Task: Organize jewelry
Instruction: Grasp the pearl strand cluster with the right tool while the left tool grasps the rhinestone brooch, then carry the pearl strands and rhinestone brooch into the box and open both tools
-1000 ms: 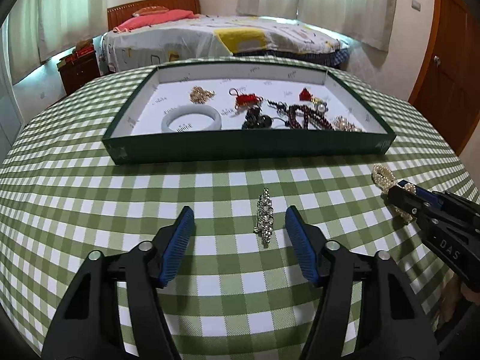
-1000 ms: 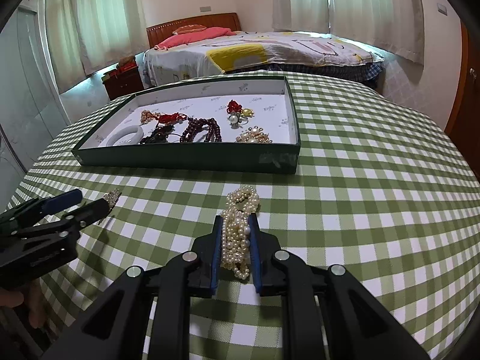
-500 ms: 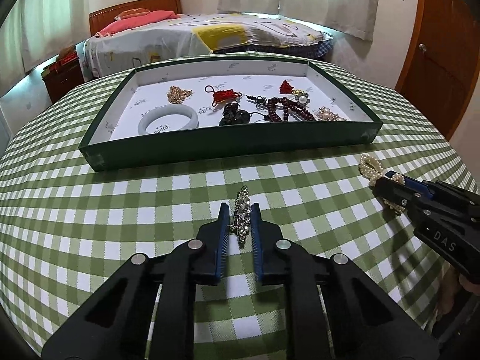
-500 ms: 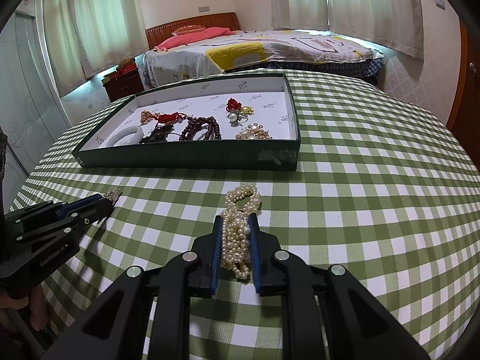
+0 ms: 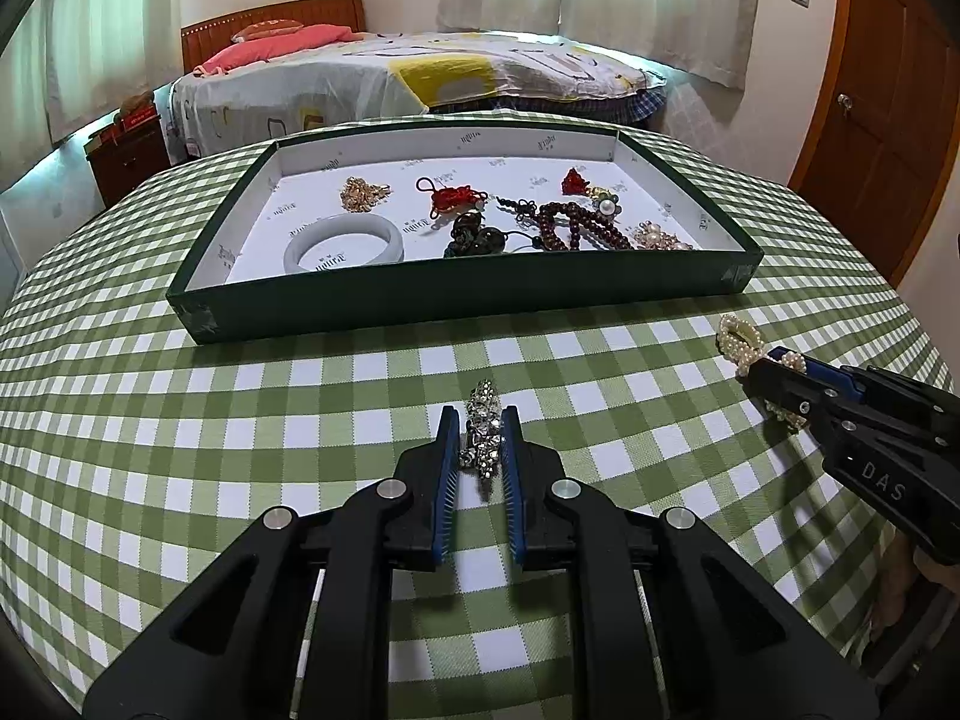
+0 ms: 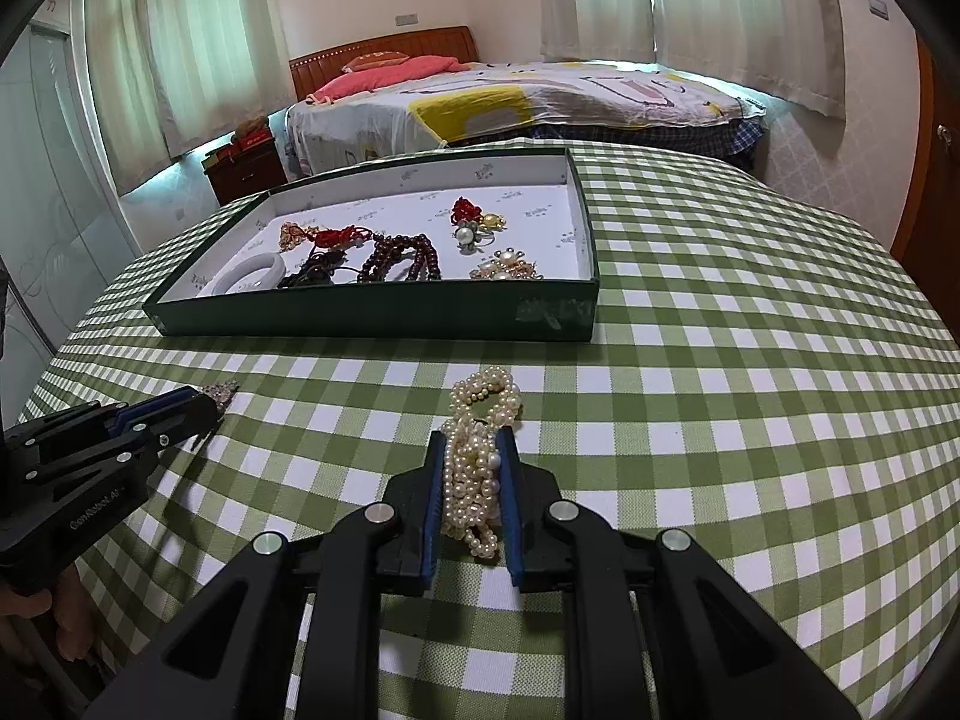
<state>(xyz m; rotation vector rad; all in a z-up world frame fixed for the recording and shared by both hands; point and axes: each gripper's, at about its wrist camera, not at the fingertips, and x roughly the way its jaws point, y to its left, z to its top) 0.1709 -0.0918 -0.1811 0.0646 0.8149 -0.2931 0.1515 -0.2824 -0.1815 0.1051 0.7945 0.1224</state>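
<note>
Left wrist view: the left gripper (image 5: 480, 438) has its blue-padded fingers (image 5: 447, 450) clamped on the silver rhinestone brooch (image 5: 483, 435), which sits on the green-and-white checked table (image 5: 180, 420) just in front of the dark green shallow cardboard tray (image 5: 456, 300). A second ago these fingers stood wide apart on either side of the brooch; half a second ago they had already come together on it, and the grip looks the same now, with the tray seeming a little farther off. Inside the tray lie a pale jade bangle (image 5: 343, 244), a red knotted cord ornament (image 5: 451, 197), a dark red bead strand (image 5: 570, 228) and a small gold chain cluster (image 5: 363, 192).

Right wrist view: the right gripper (image 6: 477, 480) holds its fingers (image 6: 511, 480) pressed against the bunched white pearl necklace (image 6: 480, 450), on the table in front of the tray's right corner. This hold is unchanged across all three moments. The necklace's looped end pokes out past the fingertips toward the tray.
</note>
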